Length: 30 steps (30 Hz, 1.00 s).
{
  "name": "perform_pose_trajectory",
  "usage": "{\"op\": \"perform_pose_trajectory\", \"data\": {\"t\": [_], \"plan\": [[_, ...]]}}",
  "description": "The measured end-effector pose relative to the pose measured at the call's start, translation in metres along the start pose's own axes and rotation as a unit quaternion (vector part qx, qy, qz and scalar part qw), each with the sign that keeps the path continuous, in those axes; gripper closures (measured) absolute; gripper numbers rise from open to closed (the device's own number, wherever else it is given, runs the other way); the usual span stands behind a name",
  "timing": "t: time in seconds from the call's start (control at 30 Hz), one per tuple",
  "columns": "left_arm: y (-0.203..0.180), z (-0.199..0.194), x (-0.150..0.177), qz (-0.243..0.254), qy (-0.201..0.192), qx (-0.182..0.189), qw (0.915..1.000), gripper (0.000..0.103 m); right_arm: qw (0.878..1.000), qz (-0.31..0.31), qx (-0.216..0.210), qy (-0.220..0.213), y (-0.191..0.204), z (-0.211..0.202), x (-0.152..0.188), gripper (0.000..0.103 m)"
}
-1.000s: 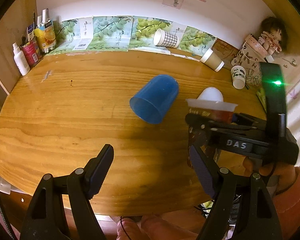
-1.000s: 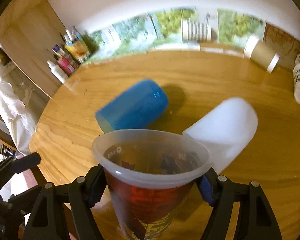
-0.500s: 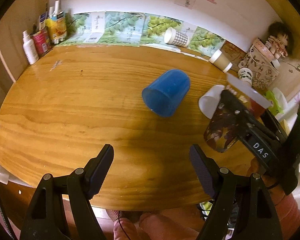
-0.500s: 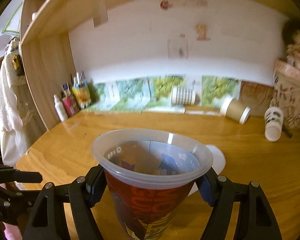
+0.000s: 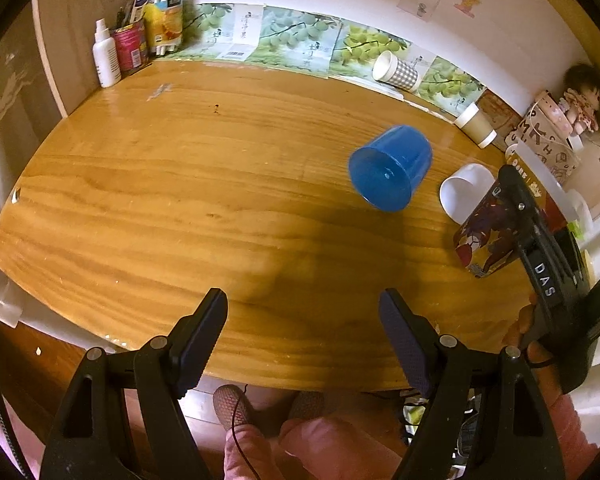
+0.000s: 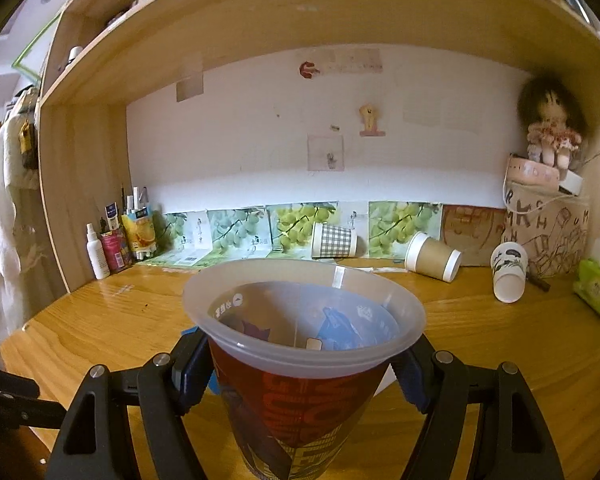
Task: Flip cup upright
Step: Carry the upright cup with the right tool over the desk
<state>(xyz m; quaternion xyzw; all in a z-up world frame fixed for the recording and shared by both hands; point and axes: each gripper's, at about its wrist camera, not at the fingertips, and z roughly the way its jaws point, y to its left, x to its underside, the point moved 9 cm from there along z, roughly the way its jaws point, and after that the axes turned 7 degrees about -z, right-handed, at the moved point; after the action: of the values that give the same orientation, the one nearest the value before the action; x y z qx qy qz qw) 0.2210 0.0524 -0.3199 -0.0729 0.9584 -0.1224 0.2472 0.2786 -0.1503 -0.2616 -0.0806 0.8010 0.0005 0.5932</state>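
Observation:
My right gripper (image 6: 300, 376) is shut on a printed red plastic cup (image 6: 300, 360) with a translucent rim, held upright with its mouth up. The same cup (image 5: 488, 236) shows in the left wrist view at the table's right side, its base just over the wood. My left gripper (image 5: 302, 340) is open and empty over the near table edge. A blue cup (image 5: 390, 168) lies on its side mid-table. A white cup (image 5: 462, 196) lies on its side beside it.
At the back wall lie a checked paper cup (image 6: 334, 240), a brown paper cup (image 6: 432, 256) and a white printed cup (image 6: 508, 276). Bottles (image 5: 132, 44) stand at the back left. A green tissue pack (image 6: 598, 288) and a doll (image 6: 548, 128) sit right.
My right gripper has turned the printed cup upright and level and lowered it toward the table. My left gripper has drawn back toward the near edge and stays open.

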Motion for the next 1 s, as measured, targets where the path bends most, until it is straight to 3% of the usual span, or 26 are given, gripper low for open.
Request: {"op": "perform_pose_trajectory", "data": {"t": [1.0], "plan": [[-0.007, -0.012, -0.017, 0.031, -0.009, 0.025, 0.9992, 0.022, 1.0, -0.015, 0.005, 0.024, 0.02, 0.005, 0.029, 0.025]]}}
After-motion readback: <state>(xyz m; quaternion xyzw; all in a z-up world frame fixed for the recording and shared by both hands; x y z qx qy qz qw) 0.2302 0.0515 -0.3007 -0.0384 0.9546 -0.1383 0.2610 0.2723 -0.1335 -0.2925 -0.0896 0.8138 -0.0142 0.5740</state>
